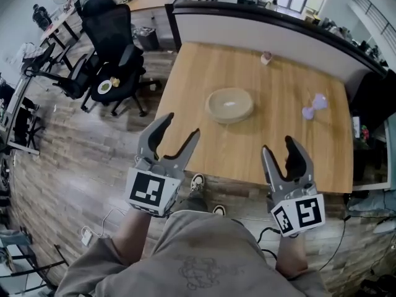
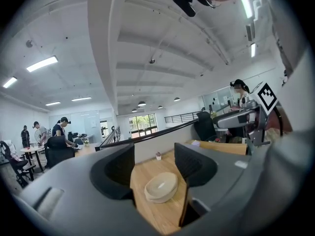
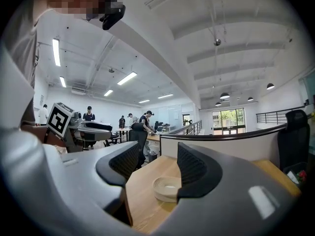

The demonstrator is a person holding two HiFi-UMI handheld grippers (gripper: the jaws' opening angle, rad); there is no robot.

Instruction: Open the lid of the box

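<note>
No legible text; shirt print (image 1: 199, 270) possibly lettering.

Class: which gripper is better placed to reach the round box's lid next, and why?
Left, probably. The left gripper is slightly nearer the round box, and in its own view the box sits centred between its open fingers; the right gripper sees it partly behind one finger.
</note>
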